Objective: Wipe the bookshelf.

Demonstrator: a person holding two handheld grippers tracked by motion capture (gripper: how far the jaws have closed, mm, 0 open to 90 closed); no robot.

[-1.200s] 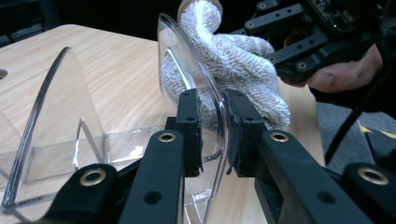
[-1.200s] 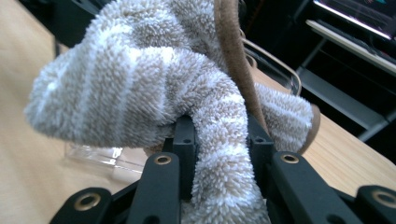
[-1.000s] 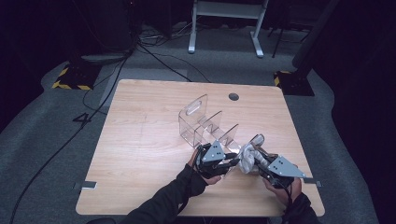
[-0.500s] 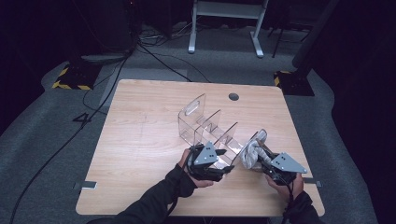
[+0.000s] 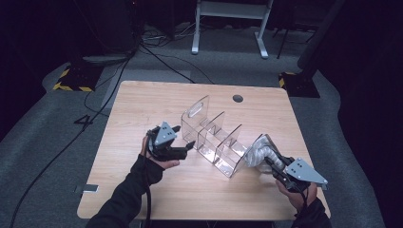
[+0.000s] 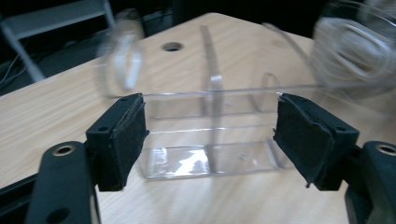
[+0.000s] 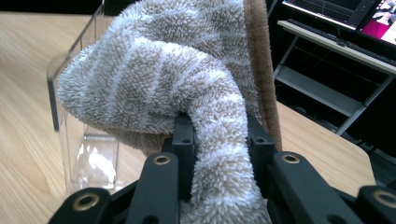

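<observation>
At the wooden table (image 5: 142, 104), I hold a fuzzy striped sock (image 7: 187, 88) in my right gripper (image 5: 280, 168), its pile banded in beige and white with a brown edge running up one side. The sock is bunched into a rounded lump that bulges above and ahead of the black jaws, which are closed on its narrower part; in the right gripper view the fabric fills the gap between them. From above, the sock (image 5: 259, 154) sits at the near right end of a clear acrylic organizer (image 5: 214, 137), touching or just beside its end wall; I cannot tell whether any of it is inside a compartment.

The organizer is a row of transparent compartments split by upright dividers, with a handle cut-out in its far end panel, and it stands diagonally across the middle of the table.

My left gripper (image 5: 183, 147) is wide open and holds nothing. It hovers just beside the organizer's left side, and in the left gripper view the clear tray (image 6: 210, 140) lies between the two padded jaws without either pad touching it.
</observation>
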